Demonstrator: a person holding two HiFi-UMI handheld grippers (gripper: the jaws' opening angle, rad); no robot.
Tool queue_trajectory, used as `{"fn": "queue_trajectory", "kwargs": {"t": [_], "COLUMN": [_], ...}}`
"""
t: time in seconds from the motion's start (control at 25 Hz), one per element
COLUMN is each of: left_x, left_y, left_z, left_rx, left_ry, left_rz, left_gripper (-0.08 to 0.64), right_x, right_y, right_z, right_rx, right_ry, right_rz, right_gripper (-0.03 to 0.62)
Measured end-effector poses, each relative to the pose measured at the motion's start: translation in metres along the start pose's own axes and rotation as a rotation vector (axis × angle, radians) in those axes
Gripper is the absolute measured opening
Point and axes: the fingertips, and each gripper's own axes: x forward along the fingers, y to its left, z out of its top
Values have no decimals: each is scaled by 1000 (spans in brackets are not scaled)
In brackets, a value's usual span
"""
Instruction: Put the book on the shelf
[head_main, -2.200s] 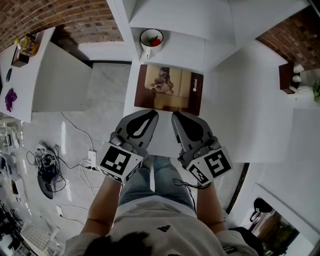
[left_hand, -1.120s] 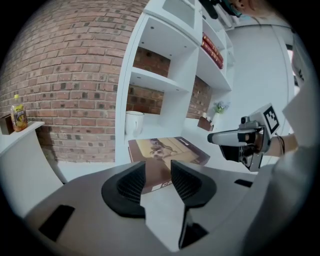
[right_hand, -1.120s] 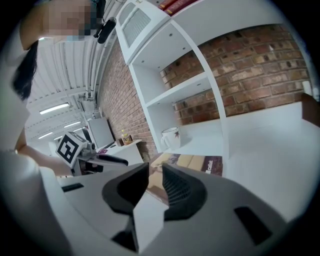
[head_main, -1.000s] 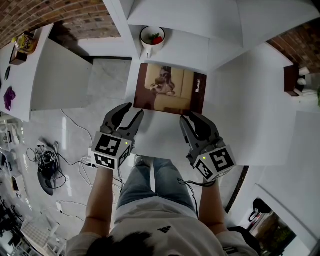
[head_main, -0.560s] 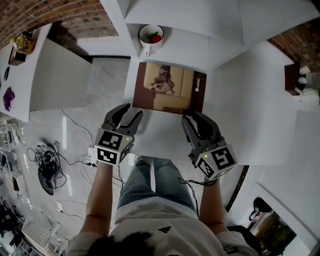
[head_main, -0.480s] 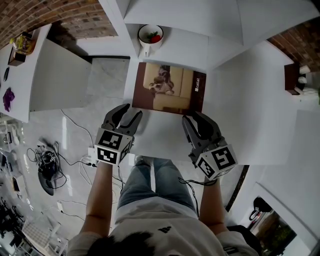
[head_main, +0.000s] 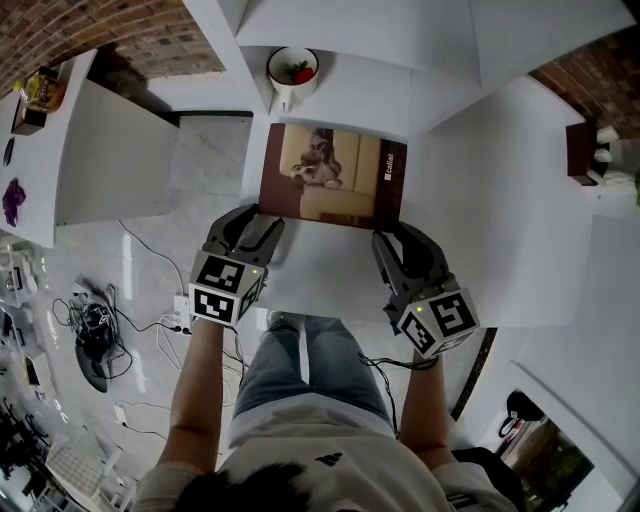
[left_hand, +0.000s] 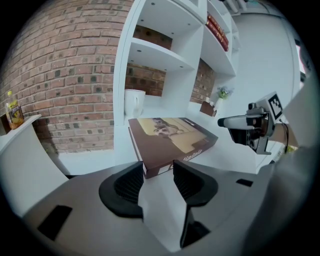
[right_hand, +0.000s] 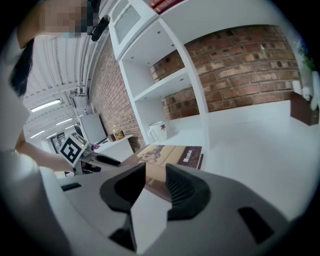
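A flat brown hardcover book (head_main: 335, 185) lies on the white surface (head_main: 320, 270) just ahead of both tools. Left gripper (head_main: 248, 222) and right gripper (head_main: 400, 240) jaws, just opening wider, stand spread at its near corners, pinching nothing.

The book (head_main: 333, 188) lies flat on the table (head_main: 500, 210); the mug (head_main: 290, 72) stands just behind the book; the left gripper (head_main: 250, 224) is before its left corner, the right gripper (head_main: 405, 240) before its right.

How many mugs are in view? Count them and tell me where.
1. The white mug stands in the lowest bay of the shelf, just beyond the far edge of the book. Higher compartments are partly hidden, so more could be there.
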Motion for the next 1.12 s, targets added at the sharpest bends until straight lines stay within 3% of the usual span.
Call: {"fn": "queue_trajectory", "kwargs": {"t": [0.52,1.12], "left_x": [6,8], "left_y": [-1,0], "left_z": [-5,-4], "left_rx": [6,14], "left_ry": [28,33], "left_rz": [-6,-5], "left_gripper": [184,185], "right_x": [-9,2], "right_y": [-29,-36], "right_z": [-25,-54], "right_rx": [7,-60], "right_ry": [71,187], "right_rz": [-55,-29], "right_gripper": [140,146]}}
